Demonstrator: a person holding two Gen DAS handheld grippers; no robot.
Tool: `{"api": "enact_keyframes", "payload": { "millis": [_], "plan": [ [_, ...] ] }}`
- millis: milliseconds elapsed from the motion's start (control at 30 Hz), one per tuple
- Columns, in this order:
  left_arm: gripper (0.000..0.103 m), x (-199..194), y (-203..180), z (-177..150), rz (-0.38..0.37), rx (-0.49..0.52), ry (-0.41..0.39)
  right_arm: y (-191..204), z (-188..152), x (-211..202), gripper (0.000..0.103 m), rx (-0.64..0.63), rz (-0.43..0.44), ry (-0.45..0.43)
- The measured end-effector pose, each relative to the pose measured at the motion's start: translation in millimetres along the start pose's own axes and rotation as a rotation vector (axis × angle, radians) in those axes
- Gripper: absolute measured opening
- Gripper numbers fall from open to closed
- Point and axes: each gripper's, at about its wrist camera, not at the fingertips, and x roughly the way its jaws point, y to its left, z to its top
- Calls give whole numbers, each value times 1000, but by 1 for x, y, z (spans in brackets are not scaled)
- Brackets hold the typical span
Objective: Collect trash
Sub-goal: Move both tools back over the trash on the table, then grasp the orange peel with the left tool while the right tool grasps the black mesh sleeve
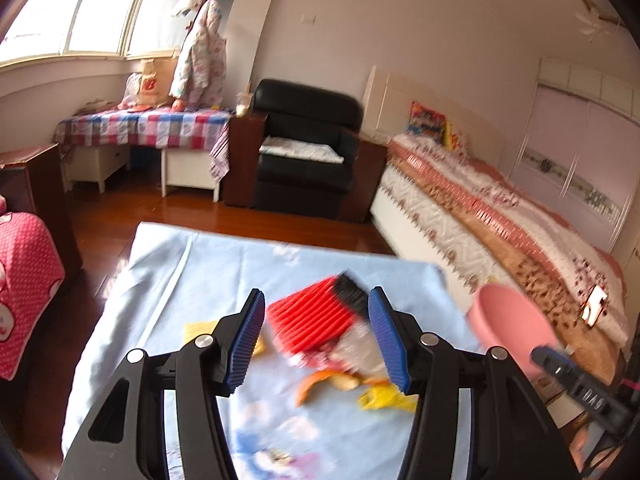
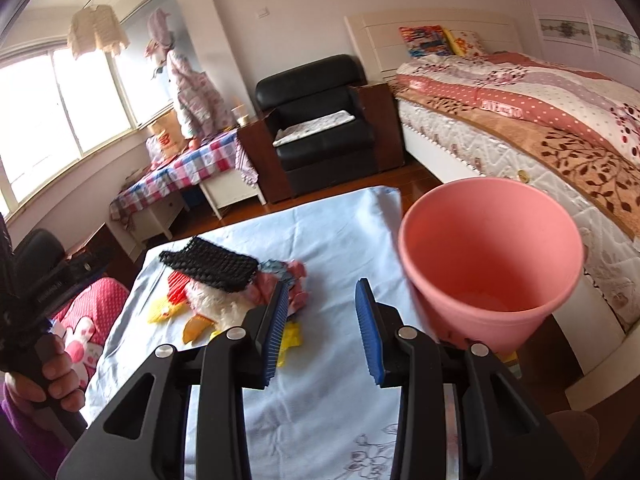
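Observation:
A pile of trash lies on a table with a light blue cloth (image 1: 192,280) (image 2: 340,240). It holds a red ribbed wrapper (image 1: 308,320) (image 2: 178,286), black netting (image 2: 212,266), orange peel (image 1: 316,384) (image 2: 196,326), yellow scraps (image 1: 384,398) (image 2: 160,310) and crumpled pink paper (image 2: 276,280). My left gripper (image 1: 318,340) is open and empty, above the pile. My right gripper (image 2: 322,330) is open and empty, right of the pile. A pink bin (image 2: 492,256) (image 1: 512,324) stands at the table's right edge, close to the right finger.
A bed (image 2: 540,128) runs along the right. A black armchair (image 1: 308,152) (image 2: 320,120) stands against the far wall. A checked-cloth table (image 1: 148,126) is under the window. A red dotted cushion (image 1: 24,288) sits at the left. Wooden floor (image 1: 180,208) lies beyond the table.

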Motion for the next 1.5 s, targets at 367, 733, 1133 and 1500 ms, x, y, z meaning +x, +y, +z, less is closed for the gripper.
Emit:
{"api": "enact_keyframes", "payload": {
  "millis": [367,733,1133,1500],
  "plan": [
    [52,42,10,-46,-31,99,188,29,-12,25,36,-54,52,80],
    [31,100,-1,-67,-28,116,347,61,-11,46,36,-123,178,149],
    [4,108,11,-68,-79,79,381,108,15,72,44,-260,240,150],
    [4,83,31,-76,-99,45,381,129,23,106,44,-331,211,181]
  ]
}}
